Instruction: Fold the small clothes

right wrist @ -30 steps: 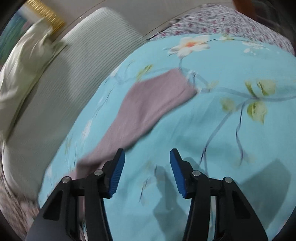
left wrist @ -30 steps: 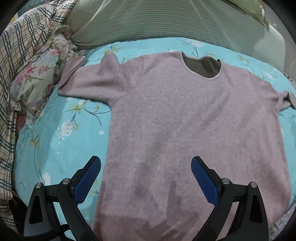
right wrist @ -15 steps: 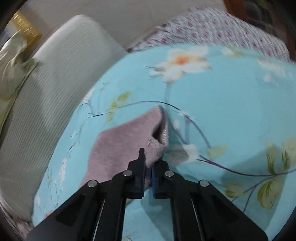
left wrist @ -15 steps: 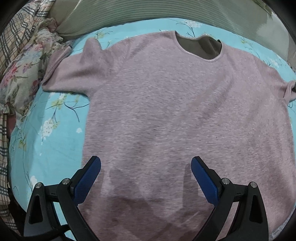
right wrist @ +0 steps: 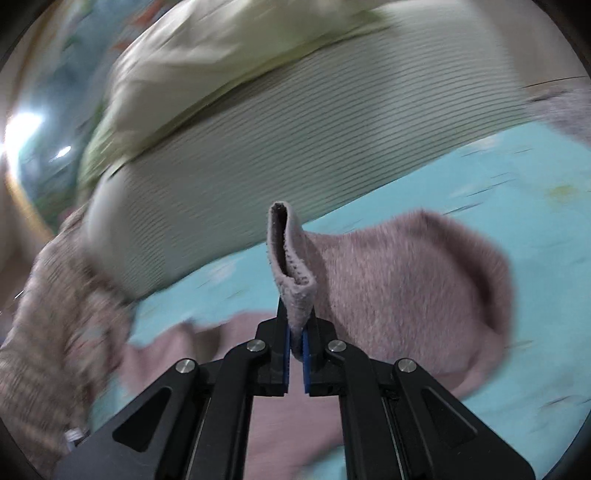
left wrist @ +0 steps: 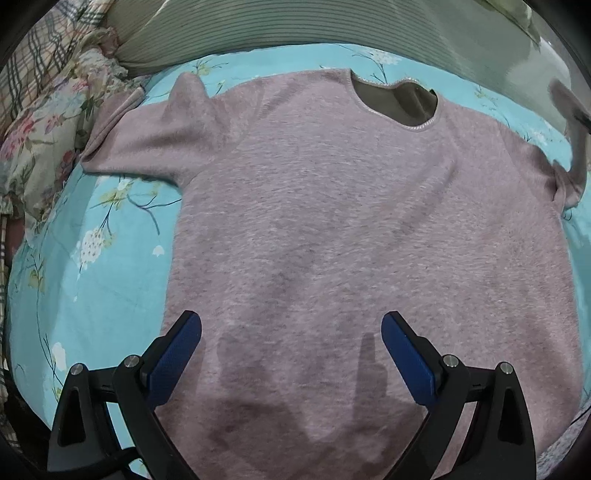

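A small pink knit sweater (left wrist: 351, 229) lies flat on a turquoise floral bedsheet (left wrist: 92, 280), neck hole (left wrist: 397, 101) at the far side. My left gripper (left wrist: 291, 343) is open above the lower body of the sweater, touching nothing. My right gripper (right wrist: 294, 343) is shut on the cuff of the sweater's right sleeve (right wrist: 291, 258) and holds it lifted off the sheet; the sleeve (right wrist: 406, 280) arches behind it. In the left wrist view the raised sleeve (left wrist: 570, 122) shows at the far right edge.
A striped grey-green pillow (left wrist: 332, 29) lies beyond the sweater, also in the right wrist view (right wrist: 295, 140). A floral cloth (left wrist: 44, 122) and plaid fabric (left wrist: 33, 48) pile up at the left. A pale cloth (right wrist: 229, 55) lies on the pillow.
My right gripper closed on the right sleeve cuff and lifted it, swinging over toward the sweater body. My left gripper moved forward over the sweater and stayed open.
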`<action>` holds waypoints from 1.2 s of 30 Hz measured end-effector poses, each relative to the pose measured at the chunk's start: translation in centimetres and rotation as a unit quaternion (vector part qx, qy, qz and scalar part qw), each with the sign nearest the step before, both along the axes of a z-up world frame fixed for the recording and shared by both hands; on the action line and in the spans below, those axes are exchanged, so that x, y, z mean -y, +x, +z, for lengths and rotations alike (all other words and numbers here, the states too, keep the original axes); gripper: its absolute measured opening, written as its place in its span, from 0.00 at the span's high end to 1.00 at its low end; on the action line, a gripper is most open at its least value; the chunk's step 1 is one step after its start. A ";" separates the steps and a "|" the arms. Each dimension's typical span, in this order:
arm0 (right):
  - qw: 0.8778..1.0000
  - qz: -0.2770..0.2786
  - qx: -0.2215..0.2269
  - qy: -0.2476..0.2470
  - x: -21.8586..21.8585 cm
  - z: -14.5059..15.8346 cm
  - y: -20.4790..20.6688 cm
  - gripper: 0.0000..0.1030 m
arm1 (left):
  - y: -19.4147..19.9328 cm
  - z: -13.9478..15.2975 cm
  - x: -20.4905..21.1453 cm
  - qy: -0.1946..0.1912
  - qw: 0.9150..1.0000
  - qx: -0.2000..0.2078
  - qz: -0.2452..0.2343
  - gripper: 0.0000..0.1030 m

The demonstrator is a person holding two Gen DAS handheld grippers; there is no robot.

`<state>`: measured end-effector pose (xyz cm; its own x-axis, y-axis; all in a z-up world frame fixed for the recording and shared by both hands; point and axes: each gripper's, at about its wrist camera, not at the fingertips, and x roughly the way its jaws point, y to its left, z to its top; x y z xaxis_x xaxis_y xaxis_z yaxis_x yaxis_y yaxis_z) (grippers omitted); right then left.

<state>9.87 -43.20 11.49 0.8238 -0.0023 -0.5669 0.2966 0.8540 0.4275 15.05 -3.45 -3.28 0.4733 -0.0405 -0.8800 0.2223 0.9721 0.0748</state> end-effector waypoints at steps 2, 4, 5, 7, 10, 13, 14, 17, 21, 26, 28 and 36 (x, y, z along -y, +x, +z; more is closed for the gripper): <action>0.999 0.045 -0.007 0.027 -3.6 -1.4 2.5 0.94 | -0.1 0.2 -0.8 -0.009 1.000 0.001 0.004 0.04; 0.995 0.083 -0.017 0.044 -7.2 -2.8 4.4 0.94 | -0.3 0.3 -1.6 -0.016 1.000 0.002 0.009 0.04; 0.993 0.100 -0.021 0.051 -8.8 -3.4 5.5 0.94 | -0.3 0.4 -2.0 -0.019 1.000 0.003 0.011 0.04; 0.988 0.132 -0.029 0.072 -12.1 -4.8 7.2 0.94 | -0.4 0.5 -2.9 -0.028 0.999 0.004 0.016 0.04; 0.979 0.176 -0.044 0.098 -17.1 -6.8 9.0 0.94 | -0.3 0.6 -4.0 -0.045 0.999 0.001 0.023 0.04; 0.967 0.214 -0.057 0.125 -21.9 -8.5 11.6 0.94 | -0.5 0.8 -5.0 -0.067 0.997 -0.001 0.027 0.04; 0.964 0.222 -0.060 0.132 -22.7 -9.0 11.9 0.94 | -0.5 0.8 -5.3 -0.071 0.997 -0.001 0.027 0.04; 0.957 0.240 -0.072 0.148 -25.4 -10.8 13.6 0.94 | -0.6 1.0 -6.1 -0.093 0.995 -0.001 0.025 0.04; 0.952 0.242 -0.095 0.162 -26.9 -13.6 15.6 0.93 | -0.4 1.1 -7.2 -0.122 0.992 -0.004 0.021 0.04; 0.944 0.242 -0.132 0.183 -27.8 -16.8 17.2 0.90 | 0.6 1.3 -7.9 -0.144 0.989 -0.003 0.015 0.04; 0.941 0.239 -0.139 0.195 -27.6 -17.3 17.1 0.85 | 1.5 1.5 -7.8 -0.146 0.989 0.005 0.009 0.04; 0.962 0.191 -0.067 0.182 -23.3 -13.1 10.2 0.60 | 8.8 -0.1 -5.4 -0.194 0.980 -0.040 -0.021 0.05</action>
